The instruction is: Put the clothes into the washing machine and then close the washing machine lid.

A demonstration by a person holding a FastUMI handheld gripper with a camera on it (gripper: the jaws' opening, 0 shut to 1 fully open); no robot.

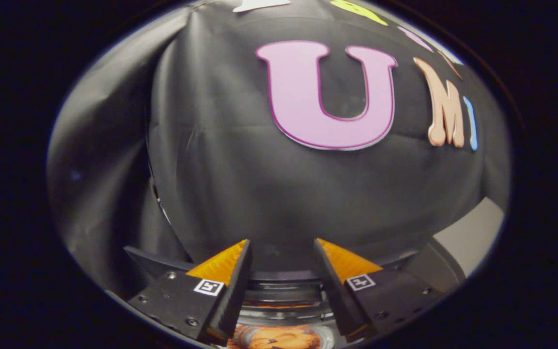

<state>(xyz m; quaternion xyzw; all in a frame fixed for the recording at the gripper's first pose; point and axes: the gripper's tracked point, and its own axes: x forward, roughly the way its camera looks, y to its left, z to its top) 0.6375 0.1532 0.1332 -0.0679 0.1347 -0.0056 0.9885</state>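
My gripper [282, 241] stands open, its two fingers spread apart with nothing between them. It points at the black cloth wall [240, 160] close ahead. Low down between the fingers I see a round, shiny rim [284, 294], which looks like part of the washing machine. Below that rim lies something orange with dark marks [279, 339], possibly cloth; I cannot tell whether it is inside the machine. A dark curved edge [155, 261] runs out beyond both fingers on either side and may be the machine's top or lid.
The black cloth wall hangs in folds to the left [100, 184]. A pale flat patch [472, 237] shows past the right finger, beside a dark slanted panel [436, 266].
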